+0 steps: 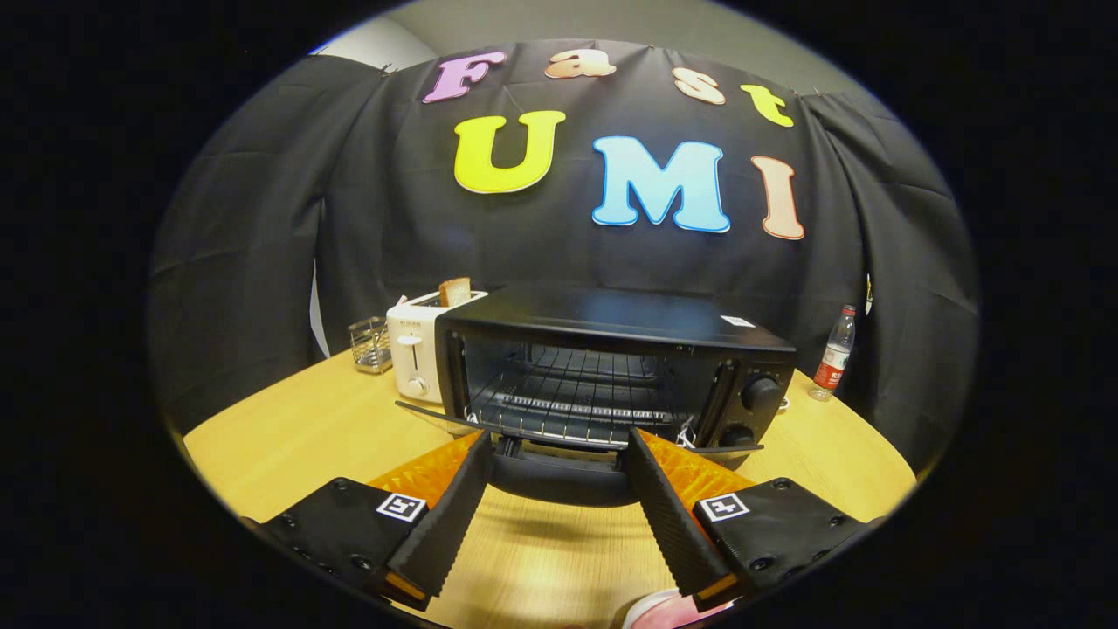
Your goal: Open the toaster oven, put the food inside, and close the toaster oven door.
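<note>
The black toaster oven (611, 319) stands on the wooden table just ahead of me. Its door (559, 431) hangs down flat, showing the wire rack (576, 397) with nothing on it. My gripper (559, 437) is open, its fingertips level with the door's front edge. The dark door handle (563, 480) lies between the two fingers; I cannot tell whether they touch its ends. A pink and white thing (668, 611) peeks out beneath the right finger, too cut off to identify.
A white pop-up toaster (415, 349) with a slice of bread (455, 291) in its slot stands left of the oven. A wire basket (371, 343) sits further left. A water bottle (834, 354) stands at the oven's right. Two knobs (760, 393) are on the oven's right front.
</note>
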